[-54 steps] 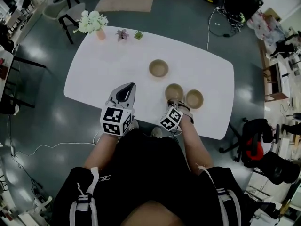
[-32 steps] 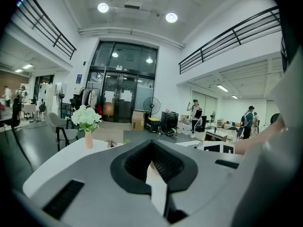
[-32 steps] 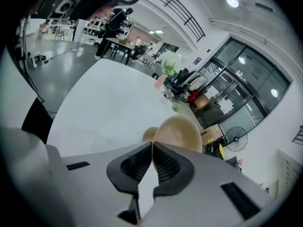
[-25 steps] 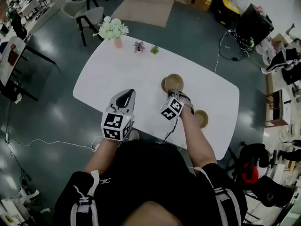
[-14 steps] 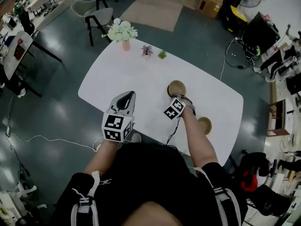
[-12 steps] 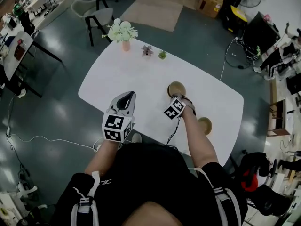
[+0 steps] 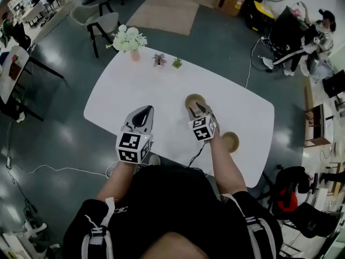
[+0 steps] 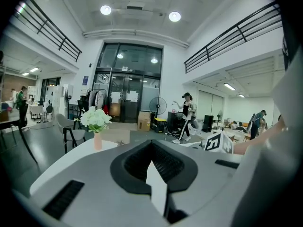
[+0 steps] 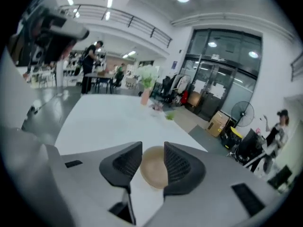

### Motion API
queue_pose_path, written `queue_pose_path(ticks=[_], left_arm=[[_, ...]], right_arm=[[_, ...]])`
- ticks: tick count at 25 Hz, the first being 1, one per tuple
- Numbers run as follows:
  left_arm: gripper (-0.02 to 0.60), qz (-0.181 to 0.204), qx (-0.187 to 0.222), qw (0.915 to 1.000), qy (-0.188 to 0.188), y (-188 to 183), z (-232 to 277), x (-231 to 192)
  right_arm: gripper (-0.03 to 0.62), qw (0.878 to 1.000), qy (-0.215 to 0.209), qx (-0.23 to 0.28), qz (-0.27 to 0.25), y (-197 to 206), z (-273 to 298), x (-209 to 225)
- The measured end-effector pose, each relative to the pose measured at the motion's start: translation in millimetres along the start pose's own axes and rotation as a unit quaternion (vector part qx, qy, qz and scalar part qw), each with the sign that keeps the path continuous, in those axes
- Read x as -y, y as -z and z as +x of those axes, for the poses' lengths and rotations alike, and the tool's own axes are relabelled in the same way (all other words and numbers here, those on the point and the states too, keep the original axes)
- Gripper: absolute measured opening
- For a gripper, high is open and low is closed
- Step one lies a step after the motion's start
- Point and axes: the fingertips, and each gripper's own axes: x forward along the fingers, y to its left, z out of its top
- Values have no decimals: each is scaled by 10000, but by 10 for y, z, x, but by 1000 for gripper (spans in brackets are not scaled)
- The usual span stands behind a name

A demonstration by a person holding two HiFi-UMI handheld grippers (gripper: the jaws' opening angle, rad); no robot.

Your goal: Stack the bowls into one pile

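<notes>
Now two bowl positions on the white table (image 7: 129, 93), against three separate bowls 2.2 s ago: the bowl then under the right gripper sits on the far bowl.

- Stacked bowls (image 7: 192, 100): tan, at the table's middle, towards the far edge. Round, so no long axis; mouths face up, the pile rises straight from the tabletop.
- Remaining bowl (image 7: 230, 141): tan, single, mouth up, near the table's near edge, to the right of the person's right forearm and well apart from the pile. It lies where it lay earlier.
- Right gripper (image 7: 198, 108): jaws apart, holding nothing. Its own view shows the top bowl in the gap just beyond the tips. In the head view the tips lie at the pile's near rim; contact cannot be judged. Half a second ago it stood at the same rim.
- Left gripper (image 7: 144, 110): jaws pressed together, nothing between them. It hovers over the table's near left part, pointing away from the person, placed as in every earlier frame.
- Vase of white flowers (image 7: 128, 39): upright, at the far left corner.
- Two small potted plants (image 7: 159, 60) (image 7: 177, 63): side by side, right of the vase.
</notes>
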Motion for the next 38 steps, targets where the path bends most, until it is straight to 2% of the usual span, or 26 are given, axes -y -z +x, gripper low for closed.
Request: queue_pose_path(ticks=[3,7,9,11,15,20,26,32,35,38], left_arm=[[14,51,52,9999,130,-61,83,110],[14,155,174,9993,305,-205,225,286],[14,188,239,9988,393,-287,297,391],[14,228,323,9980,499,-382,353,513],[14,333,501,9956,714,-578,425,761],[14,402,491,9927,1030,-650,494,1039],[14,567,470,9874,1401,-719,571,1208],[14,394,392,9837,1708,-596,677,1452],[14,445,292,9827,1774,-428,621,1853],[14,426,257,9843,1694,-288,586,2516]], right_arm=[[119,9902,478,939,920,-361,-381,280],[45,9614,1251,2007,1403,-763,-1023,670],[17,9471,1454,2329,1660,-910,-1344,811],[15,9338,1556,2581,1928,-1004,-1628,916],[15,9115,1870,2878,2267,-986,-2042,1028],[15,9121,2186,2758,2102,-815,-2211,945],[15,9021,2581,2687,2178,-785,-2376,1030],[15,8983,2788,2450,2353,-476,-2509,1057],[15,8968,2826,2395,2421,-130,-2705,1171],[15,8976,2756,2444,2420,329,-3100,1367]])
